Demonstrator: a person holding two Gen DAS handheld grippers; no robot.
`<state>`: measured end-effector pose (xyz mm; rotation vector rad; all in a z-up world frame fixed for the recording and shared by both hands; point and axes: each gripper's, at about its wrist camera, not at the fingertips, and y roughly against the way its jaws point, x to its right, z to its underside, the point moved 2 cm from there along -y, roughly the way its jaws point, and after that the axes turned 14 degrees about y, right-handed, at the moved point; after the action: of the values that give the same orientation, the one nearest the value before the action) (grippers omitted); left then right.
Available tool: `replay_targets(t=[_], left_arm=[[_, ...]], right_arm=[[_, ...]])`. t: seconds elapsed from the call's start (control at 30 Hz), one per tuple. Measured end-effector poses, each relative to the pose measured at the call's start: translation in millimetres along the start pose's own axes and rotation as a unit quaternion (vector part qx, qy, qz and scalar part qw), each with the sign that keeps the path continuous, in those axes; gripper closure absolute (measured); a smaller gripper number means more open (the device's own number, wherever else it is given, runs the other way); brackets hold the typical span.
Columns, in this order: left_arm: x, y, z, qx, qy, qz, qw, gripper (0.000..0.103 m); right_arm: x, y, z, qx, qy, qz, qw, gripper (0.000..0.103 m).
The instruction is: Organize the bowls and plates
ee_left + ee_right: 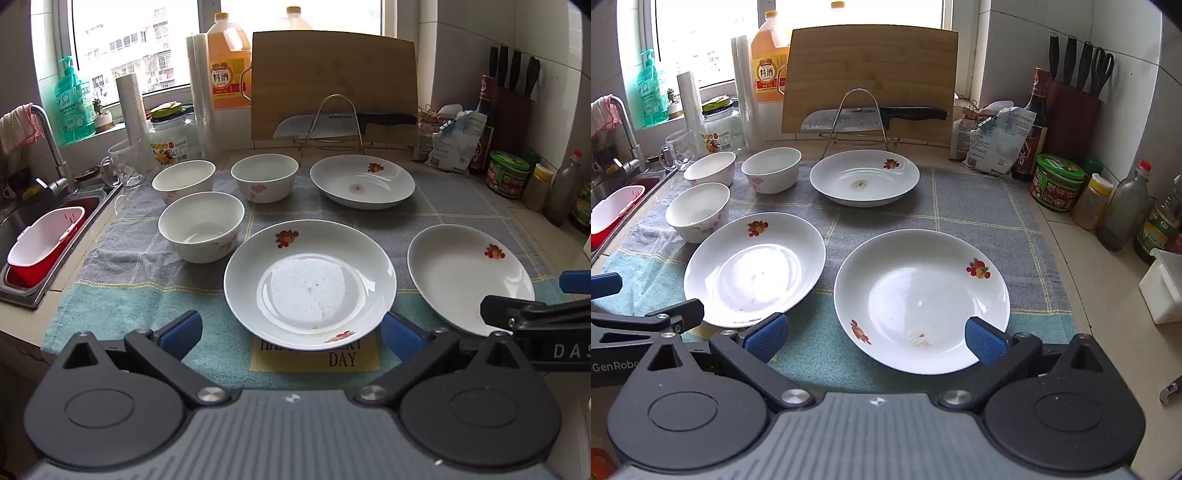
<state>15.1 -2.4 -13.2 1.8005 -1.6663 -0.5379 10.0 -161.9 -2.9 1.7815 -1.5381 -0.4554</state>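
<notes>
Three white plates with fruit prints lie on a checked cloth (122,273): a near middle plate (309,284), a near right plate (469,277) and a far plate (362,181). Three white bowls stand at the left: a near bowl (201,225), a far left bowl (183,180) and a far middle bowl (264,177). My left gripper (291,334) is open and empty, just in front of the near middle plate (755,267). My right gripper (875,338) is open and empty, its fingers on either side of the near rim of the near right plate (921,299).
A sink (44,236) with a red and white basket lies at the left. A cutting board (332,85), a knife on a wire rack (332,122), bottles and a glass mug (123,166) stand behind. Jars and bottles (1108,199) line the right.
</notes>
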Motion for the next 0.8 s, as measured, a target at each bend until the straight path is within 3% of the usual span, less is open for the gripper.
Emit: replay_targets(t=[0.07,0.1,0.8], left_arm=[[3,0,0,0.002,-0.001,-0.003,1.0,0.001],[-3,3,-2,0.002,0.012,0.014,0.9998,0.001],[-3,10,-5,0.003,0.01,0.011,0.9999,0.001]], right_arm=[[0,0,0,-0.001,0.001,0.001,1.0,0.0],[0,0,0,-0.001,0.001,0.001,1.0,0.0],[4,3,-1,0.009,0.003,0.006,1.0,0.0]])
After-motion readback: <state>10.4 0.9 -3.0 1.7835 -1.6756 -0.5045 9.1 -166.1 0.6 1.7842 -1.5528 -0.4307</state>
